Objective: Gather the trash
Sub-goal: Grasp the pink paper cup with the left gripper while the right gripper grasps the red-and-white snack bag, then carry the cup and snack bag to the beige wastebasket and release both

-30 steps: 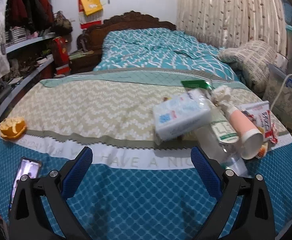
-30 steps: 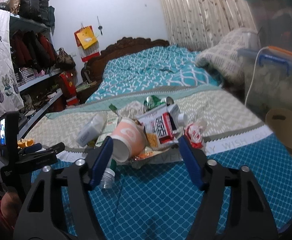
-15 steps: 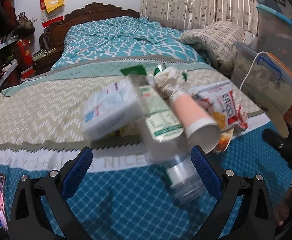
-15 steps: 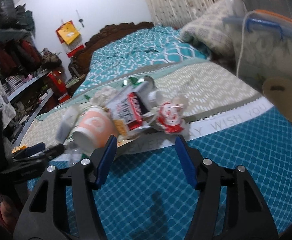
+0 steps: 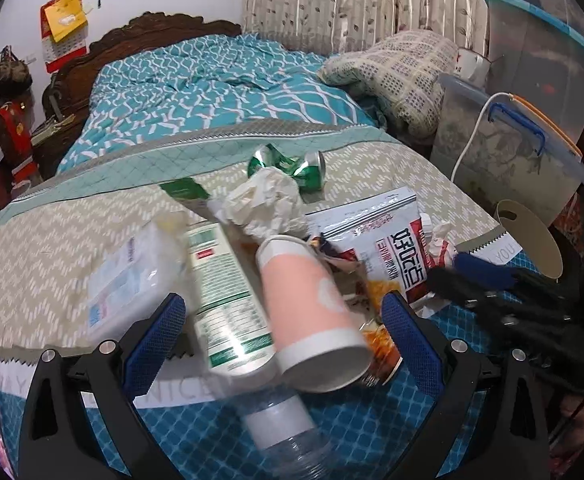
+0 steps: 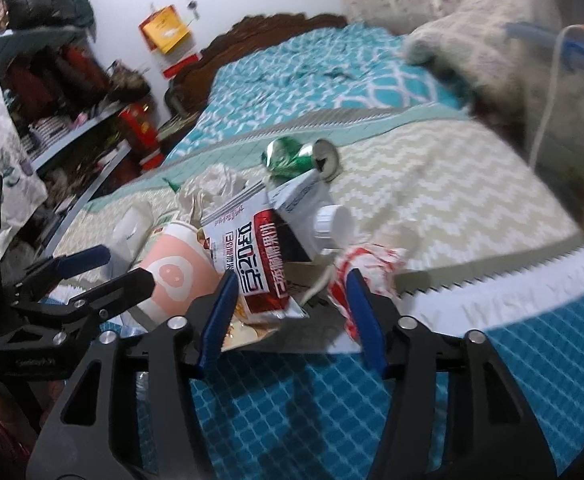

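Trash lies heaped on the bed [image 5: 71,248]. We hold our left gripper [image 5: 281,330] spread around the pink cup [image 5: 312,312]; our right gripper [image 6: 289,304], jaws just narrowing yet still apart, straddles the snack packet [image 6: 259,256].

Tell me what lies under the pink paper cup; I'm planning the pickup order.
The pink paper cup rests on a clear plastic bottle and orange-printed wrapper. Anything beneath its middle is covered.

Patterned bed [image 5: 51,248] under piled trash: pink paper cup [image 5: 312,312], snack bag [image 5: 388,248], crushed green can [image 5: 292,164].
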`<state>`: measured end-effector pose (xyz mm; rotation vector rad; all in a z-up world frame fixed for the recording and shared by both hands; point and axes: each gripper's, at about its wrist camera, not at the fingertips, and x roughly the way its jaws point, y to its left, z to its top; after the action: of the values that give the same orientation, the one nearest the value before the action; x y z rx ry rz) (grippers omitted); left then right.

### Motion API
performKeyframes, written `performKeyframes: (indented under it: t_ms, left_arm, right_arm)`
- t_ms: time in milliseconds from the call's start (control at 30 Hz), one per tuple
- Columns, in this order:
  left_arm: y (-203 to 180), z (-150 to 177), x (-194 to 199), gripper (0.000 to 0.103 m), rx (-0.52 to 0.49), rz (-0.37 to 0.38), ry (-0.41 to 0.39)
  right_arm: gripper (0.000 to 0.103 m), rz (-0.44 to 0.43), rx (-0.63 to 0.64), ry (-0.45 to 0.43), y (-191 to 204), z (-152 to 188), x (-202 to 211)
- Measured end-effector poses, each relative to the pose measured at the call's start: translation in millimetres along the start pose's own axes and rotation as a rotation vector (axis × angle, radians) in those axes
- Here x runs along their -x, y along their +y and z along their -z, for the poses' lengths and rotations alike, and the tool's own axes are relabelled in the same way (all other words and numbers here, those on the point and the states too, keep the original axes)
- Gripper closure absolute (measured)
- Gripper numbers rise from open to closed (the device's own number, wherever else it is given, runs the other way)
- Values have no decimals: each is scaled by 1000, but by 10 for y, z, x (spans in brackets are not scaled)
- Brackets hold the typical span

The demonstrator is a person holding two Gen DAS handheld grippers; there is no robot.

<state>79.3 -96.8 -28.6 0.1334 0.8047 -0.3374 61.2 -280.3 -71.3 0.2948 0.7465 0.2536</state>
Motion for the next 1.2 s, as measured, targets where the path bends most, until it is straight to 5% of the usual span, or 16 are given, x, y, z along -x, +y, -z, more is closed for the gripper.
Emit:
performKeyframes:
  t_ms: [167, 233, 333, 400, 633, 933, 1200]
  left_arm:
    - [-65, 20, -222, 15, -14, -3, 73]
    - [-89, 37, -202, 30, -38, -42, 48]
    - [-100, 29, -126, 61, -25, 16, 47]
    - [-118, 51, -87, 67, -33, 8, 38]
    - [-156, 78, 216, 68, -6, 26, -21]
    - [-359, -10, 709, 68, 7, -3, -163]
    - [-799, -153, 619, 68, -34, 123, -118]
  right_arm:
    - [70, -83, -1, 76, -20, -21, -306]
    - [76, -131, -4, 87, -15, 8, -322]
    - [81, -133, -3, 41, -6, 57, -191]
    - [82, -139, -15, -4, -29, 87, -26]
    - [82, -134, -64, -96, -198, 245, 525]
    - [82, -128, -152, -110, -550, 454, 829]
    - [82, -110, -227, -178, -877, 544, 1121]
